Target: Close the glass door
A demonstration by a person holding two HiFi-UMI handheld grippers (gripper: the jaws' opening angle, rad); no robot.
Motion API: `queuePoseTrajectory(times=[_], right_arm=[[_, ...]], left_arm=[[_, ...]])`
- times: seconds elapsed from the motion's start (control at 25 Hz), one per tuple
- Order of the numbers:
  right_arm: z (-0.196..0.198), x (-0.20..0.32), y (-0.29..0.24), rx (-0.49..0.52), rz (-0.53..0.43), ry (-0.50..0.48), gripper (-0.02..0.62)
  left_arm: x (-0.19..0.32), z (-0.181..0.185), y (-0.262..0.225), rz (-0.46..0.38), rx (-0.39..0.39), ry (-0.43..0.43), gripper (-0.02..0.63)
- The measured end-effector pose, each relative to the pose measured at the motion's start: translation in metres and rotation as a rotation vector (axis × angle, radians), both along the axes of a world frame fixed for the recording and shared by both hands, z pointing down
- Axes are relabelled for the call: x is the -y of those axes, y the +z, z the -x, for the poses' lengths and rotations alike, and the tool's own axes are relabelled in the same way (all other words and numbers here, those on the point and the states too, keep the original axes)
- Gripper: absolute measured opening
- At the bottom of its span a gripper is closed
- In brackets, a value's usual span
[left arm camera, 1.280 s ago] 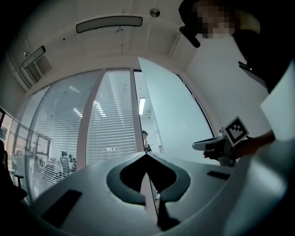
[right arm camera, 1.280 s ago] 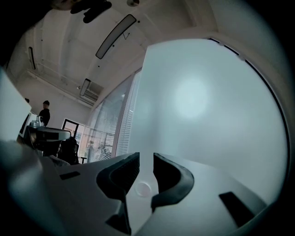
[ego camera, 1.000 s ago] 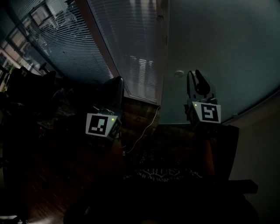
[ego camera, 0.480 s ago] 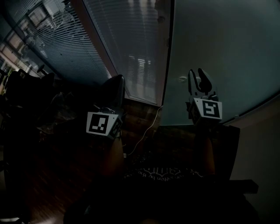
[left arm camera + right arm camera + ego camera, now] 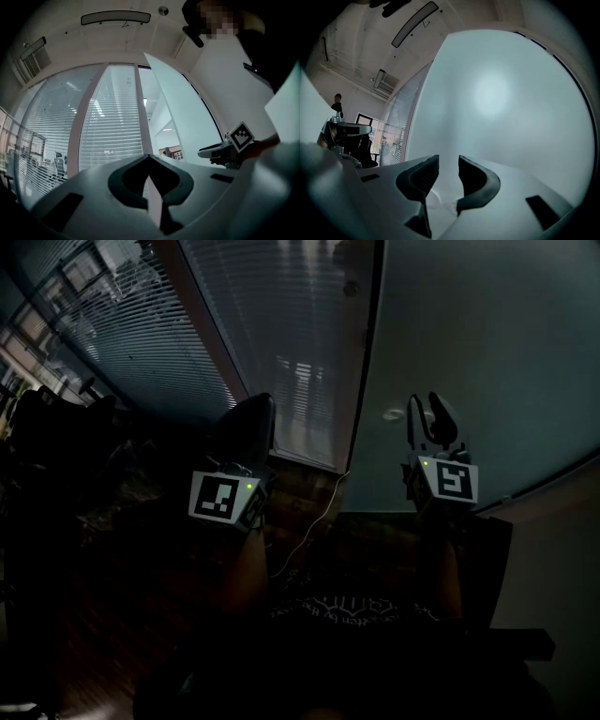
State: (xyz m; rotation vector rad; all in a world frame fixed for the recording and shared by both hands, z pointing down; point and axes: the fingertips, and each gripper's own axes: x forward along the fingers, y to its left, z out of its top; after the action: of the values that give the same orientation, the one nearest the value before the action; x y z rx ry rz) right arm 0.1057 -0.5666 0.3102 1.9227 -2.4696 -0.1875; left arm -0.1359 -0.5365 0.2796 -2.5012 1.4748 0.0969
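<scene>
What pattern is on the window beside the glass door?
Thin horizontal blind slats, clearest in left gripper view.

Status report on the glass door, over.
Left gripper fingers shut, empty. Right gripper fingers opening, nothing between, facing glass door. Door looks ajar, opening at its edge. White cable lies near that edge.

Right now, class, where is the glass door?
In the head view the glass door fills the upper right, its edge beside the slatted blinds, ahead of the right hand-held gripper, whose empty jaws are opening.
</scene>
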Motion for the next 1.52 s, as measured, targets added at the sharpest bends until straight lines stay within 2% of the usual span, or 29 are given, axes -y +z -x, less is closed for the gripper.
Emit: queuePoseTrajectory(times=[0.68,0.88,1.52], right_arm=[[-0.011,0.017,0.021,-0.011,-0.005,0.081,0.115],[-0.008,0.056,0.006,-0.009,0.004,0.102,0.115],[-0.02,0.112,0.003,-0.004,0.015,0.161,0.115]], left_arm=[[0.032,-0.006,0.015,-0.029,-0.009,0.052,0.002],[0.073,-0.007,0.007,-0.004,-0.01,0.077,0.002],[0.137,-0.017,-0.001,-0.006,0.017,0.132,0.002]])
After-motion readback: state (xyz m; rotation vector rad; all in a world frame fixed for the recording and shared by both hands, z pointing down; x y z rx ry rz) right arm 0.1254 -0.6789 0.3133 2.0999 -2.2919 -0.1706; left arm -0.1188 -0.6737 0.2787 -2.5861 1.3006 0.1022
